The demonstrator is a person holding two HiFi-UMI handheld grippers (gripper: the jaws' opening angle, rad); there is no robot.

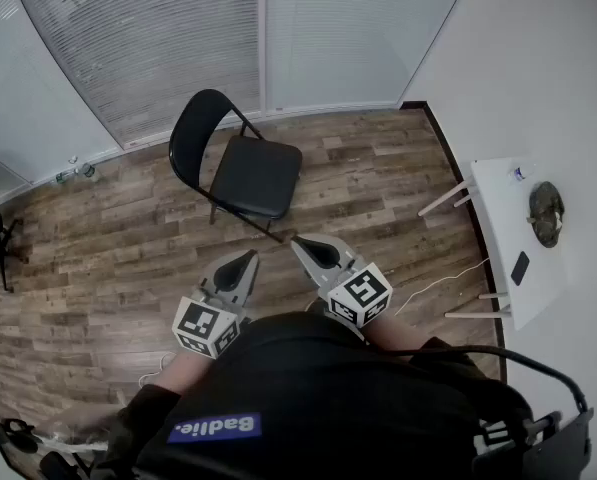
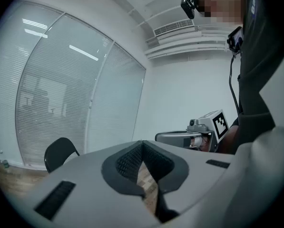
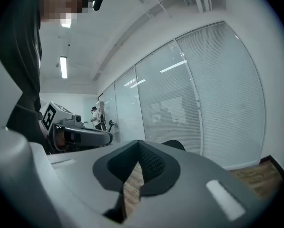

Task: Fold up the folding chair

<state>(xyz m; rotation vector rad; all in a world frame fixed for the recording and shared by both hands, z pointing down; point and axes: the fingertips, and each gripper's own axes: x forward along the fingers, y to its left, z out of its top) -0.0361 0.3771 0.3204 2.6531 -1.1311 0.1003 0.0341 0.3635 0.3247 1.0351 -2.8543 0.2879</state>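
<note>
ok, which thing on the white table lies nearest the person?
The flat black slab, phone-like. The dark round object and the small item lie farther along the table.

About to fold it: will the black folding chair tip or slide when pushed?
Thin tube frame, so the folding chair is probably light and may slide on the wood floor. Pushed high on the backrest, it could tip.

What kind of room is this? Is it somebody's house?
Probably an office room, not a house: tall glass walls with grey slatted blinds, a black metal folding chair on the wood-plank floor, and a small white table.
</note>
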